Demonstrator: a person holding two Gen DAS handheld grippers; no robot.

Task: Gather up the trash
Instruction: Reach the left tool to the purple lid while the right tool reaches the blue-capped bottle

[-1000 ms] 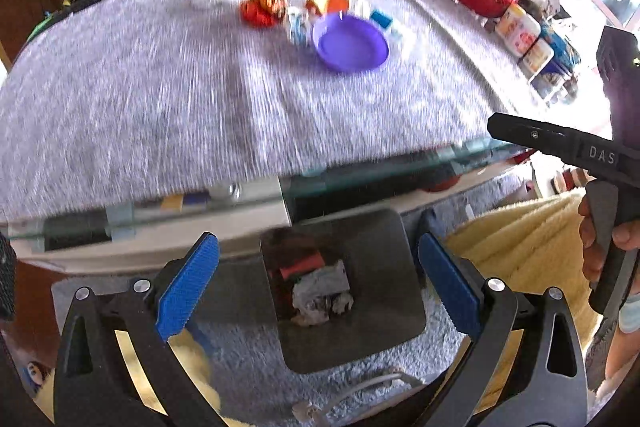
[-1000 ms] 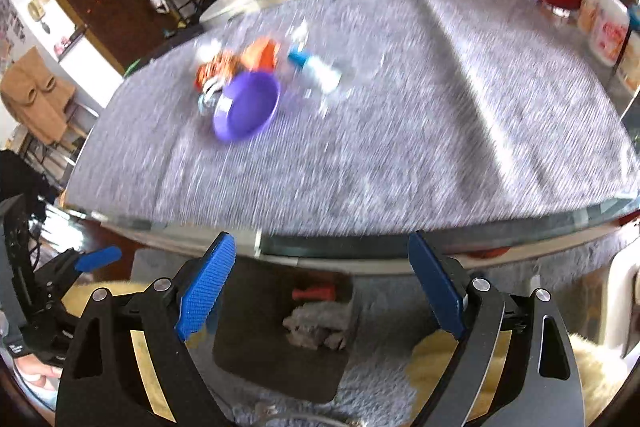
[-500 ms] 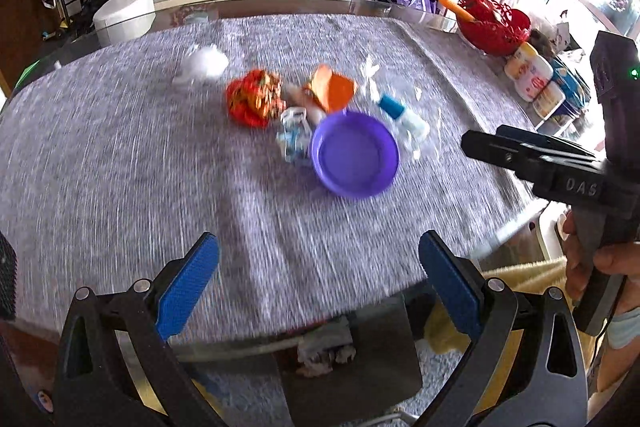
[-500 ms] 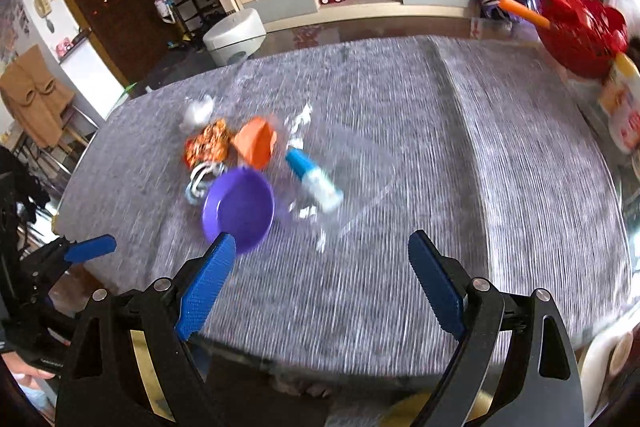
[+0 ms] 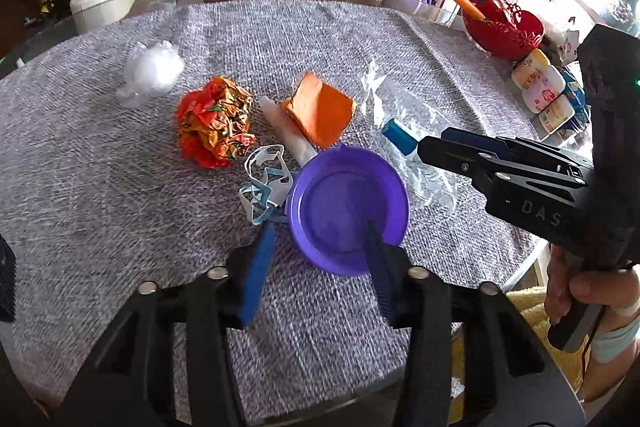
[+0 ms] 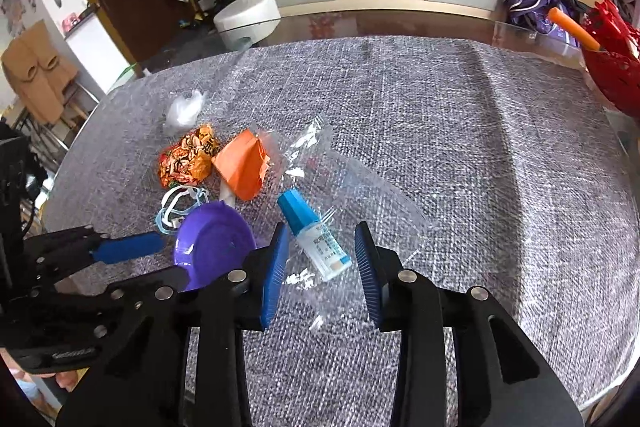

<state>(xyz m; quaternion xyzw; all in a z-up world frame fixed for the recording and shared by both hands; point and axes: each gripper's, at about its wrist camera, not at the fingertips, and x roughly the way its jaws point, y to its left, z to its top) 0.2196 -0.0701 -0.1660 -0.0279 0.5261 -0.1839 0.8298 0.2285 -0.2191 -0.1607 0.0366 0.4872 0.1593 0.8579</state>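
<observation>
While both of my tools hang over the grey cloth, my right gripper is closing, its blue pads about a third apart, with the small bottle between them but not yet pinched. That bottle lies flat inside a clear plastic bag, its long axis running diagonally: blue cap pointing away from me and to the left, base toward my right pad. My left gripper is closing too, its jaws straddling the near rim of the purple bowl; the right pad sits inside the bowl, the left one outside, and I cannot tell if they touch it. Just beyond the bowl lie a tangle of white and blue straps, an orange wrapper, a crumpled red-orange wrapper, and farther left a white plastic wad.
</observation>
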